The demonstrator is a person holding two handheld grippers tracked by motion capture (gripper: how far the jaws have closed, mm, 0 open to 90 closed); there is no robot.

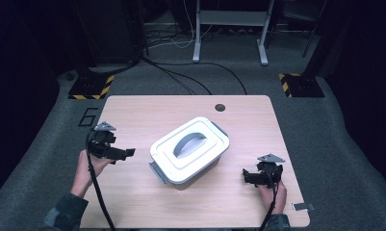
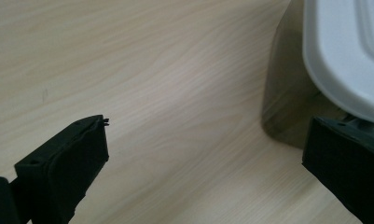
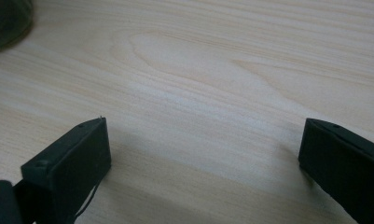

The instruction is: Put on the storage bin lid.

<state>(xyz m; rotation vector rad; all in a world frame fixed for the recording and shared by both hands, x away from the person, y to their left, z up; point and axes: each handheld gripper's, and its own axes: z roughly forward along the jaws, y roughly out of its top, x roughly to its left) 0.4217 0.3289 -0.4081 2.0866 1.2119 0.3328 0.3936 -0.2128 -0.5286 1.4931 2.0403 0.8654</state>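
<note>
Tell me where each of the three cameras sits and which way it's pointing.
High view: above the person's side, looking forward and down on the pale wooden table; forearms, left gripper, right gripper.
Left gripper view: along open jaws, at the white-lidded grey plastic box.
Right gripper view: along open jaws, low over the table.
Shared: the box shows in the high and left gripper views.

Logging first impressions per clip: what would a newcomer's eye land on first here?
The lidded storage box, white lid with a grey handle, sitting askew at the middle of the wooden table. Next, the two black grippers flanking it: the left gripper and the right gripper, both with jaws open and holding nothing.
</note>
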